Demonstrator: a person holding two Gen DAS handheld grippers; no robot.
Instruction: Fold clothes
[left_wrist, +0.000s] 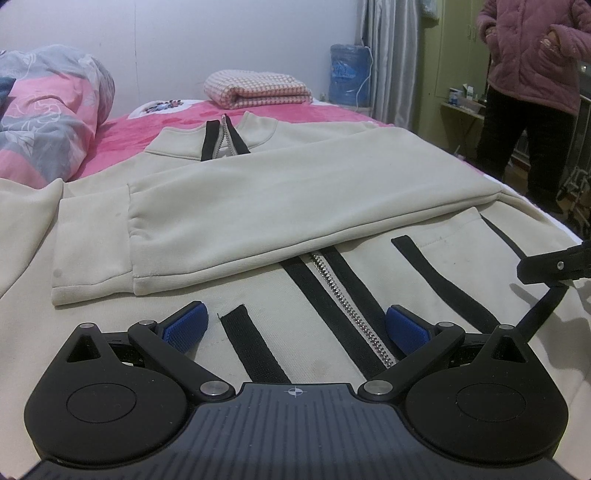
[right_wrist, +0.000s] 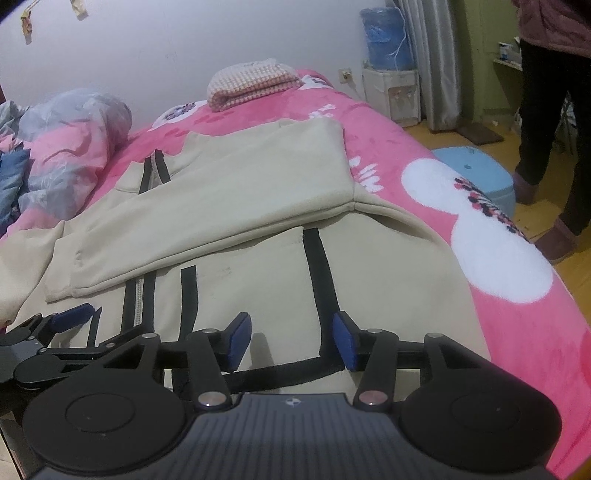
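A cream zip-up jacket (left_wrist: 295, 192) with black stripes lies flat on the pink bed, collar far from me. One sleeve (left_wrist: 221, 236) is folded across its chest, cuff at the left. My left gripper (left_wrist: 295, 319) hovers over the lower front near the zipper (left_wrist: 354, 314), jaws wide open and empty. The right gripper (right_wrist: 291, 339) is open over the hem by the jacket's right side, with a black stripe (right_wrist: 321, 280) running between its blue pads (right_wrist: 240, 338) untouched. Each gripper shows at the edge of the other's view: the right gripper (left_wrist: 554, 266), the left gripper (right_wrist: 66, 321).
A rumpled pink-and-grey quilt (left_wrist: 48, 110) lies at the left. A folded checked blanket (left_wrist: 255, 88) sits at the far end of the bed. Beyond the bed's right edge (right_wrist: 517, 280) stand a person in a pink coat (left_wrist: 532, 55), a blue stool (right_wrist: 476, 170) and a water dispenser (right_wrist: 388, 48).
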